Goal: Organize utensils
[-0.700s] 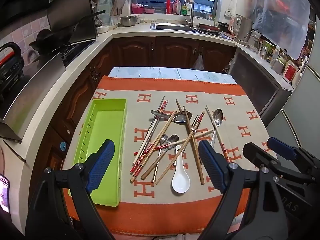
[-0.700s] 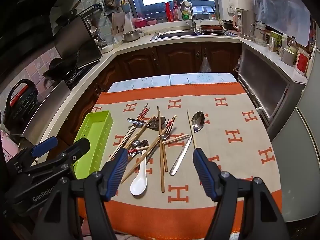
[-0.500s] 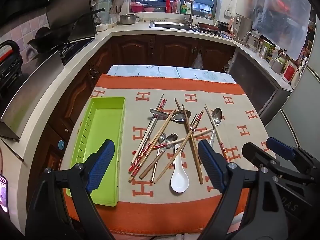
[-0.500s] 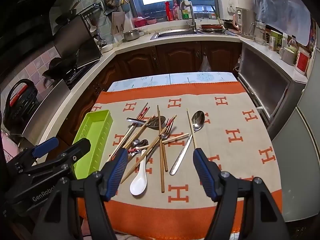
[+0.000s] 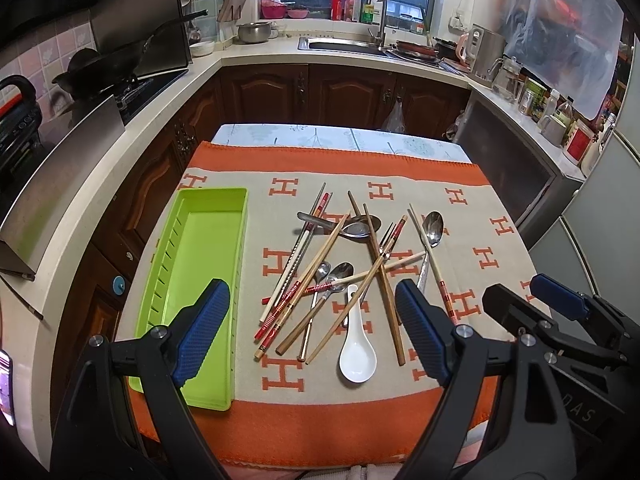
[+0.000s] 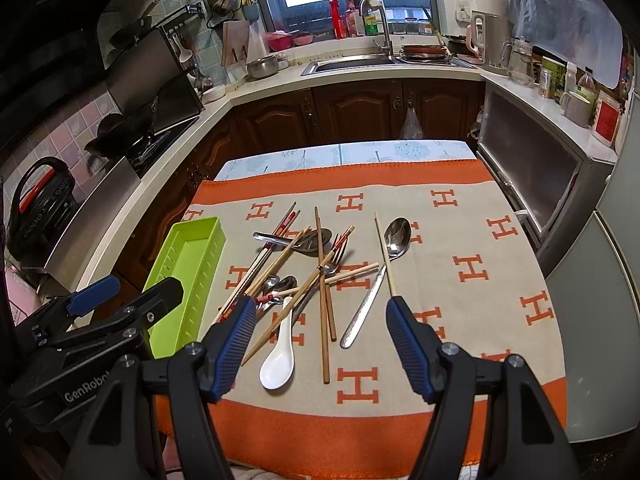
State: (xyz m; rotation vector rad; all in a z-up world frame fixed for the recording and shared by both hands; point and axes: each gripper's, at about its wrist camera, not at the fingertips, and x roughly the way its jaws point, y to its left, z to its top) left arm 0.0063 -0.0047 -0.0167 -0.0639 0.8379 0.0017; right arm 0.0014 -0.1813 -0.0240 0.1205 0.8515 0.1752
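Orange-bordered beige cloth (image 5: 472, 216) with orange H marks covers the table, and a strip of pale blue printed cover (image 5: 340, 138) shows past its far edge. Both grippers hang above the near edge with nothing between their blue pads. The left gripper (image 5: 312, 332) has its jaws spread wide, and the right gripper (image 6: 320, 338) likewise stands wide open and empty.

At 9 o'clock on the cloth lies a lime-green utensil tray (image 5: 200, 240) with a slotted left wall; its near end is partly hidden behind the left gripper's pad. Near the middle sits a tangled heap of chopsticks (image 5: 308, 276), wooden ones and red-patterned ones crossing over metal spoons and a fork (image 6: 334, 260). How many small spoons lie under the sticks is hard to make out. A white ceramic soup spoon (image 5: 357, 354) lies at 6 o'clock of the heap, bowl toward the camera. At 3 o'clock a long steel spoon (image 6: 394, 238) rests beside a single pale chopstick (image 6: 384, 256), whose near tip is cut off by the right gripper's pad.

Around the table runs a kitchen of dark wood cabinets (image 5: 344, 96) under a pale worktop, with a sink (image 6: 352, 65) beneath the window at 12 o'clock and a black wok (image 5: 104, 68) on the hob at 10 o'clock.
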